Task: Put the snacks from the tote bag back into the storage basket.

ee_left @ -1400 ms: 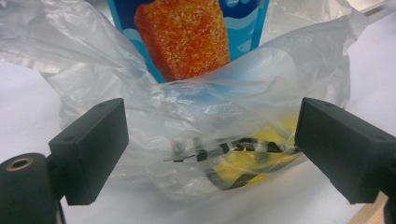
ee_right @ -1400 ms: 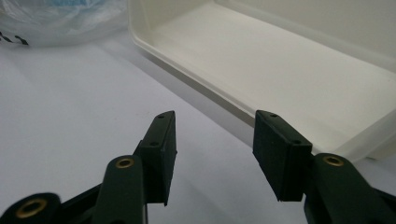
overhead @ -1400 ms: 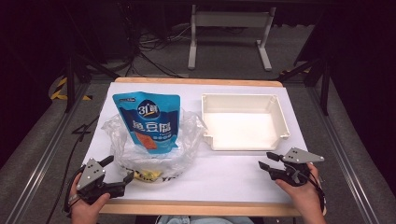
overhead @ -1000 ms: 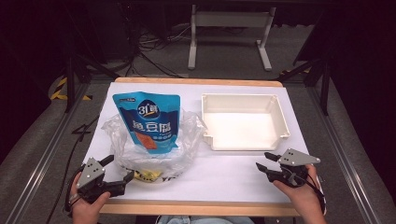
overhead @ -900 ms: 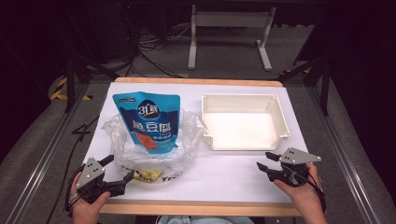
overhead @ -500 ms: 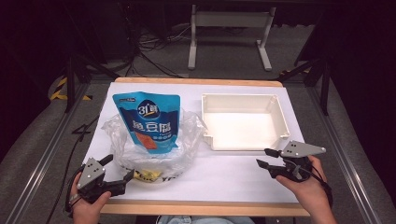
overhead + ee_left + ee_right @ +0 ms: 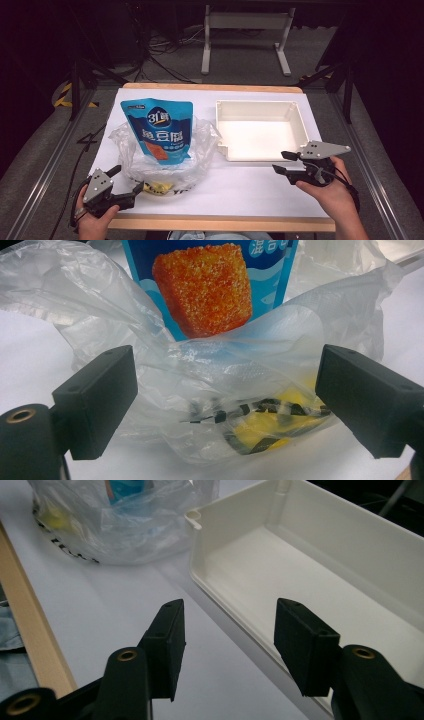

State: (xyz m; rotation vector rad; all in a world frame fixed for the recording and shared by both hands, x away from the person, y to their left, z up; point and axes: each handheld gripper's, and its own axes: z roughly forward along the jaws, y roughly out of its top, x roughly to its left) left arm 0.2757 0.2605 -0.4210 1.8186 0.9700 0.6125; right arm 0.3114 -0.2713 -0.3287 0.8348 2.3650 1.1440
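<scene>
White paper covers the table [image 7: 260, 187], dark floor beyond. Nearest the clear plastic bag [image 7: 165, 160] is the left gripper [image 7: 127, 192], jaws wide and empty just short of its near edge; the blue fish-tofu pouch [image 7: 159, 127] stands upright inside. Well apart, the right gripper [image 7: 282, 162], jaws just opening, empty, points at the white tray [image 7: 300, 122].

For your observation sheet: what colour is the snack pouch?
Blue snack pouch; best in the high view.
</scene>
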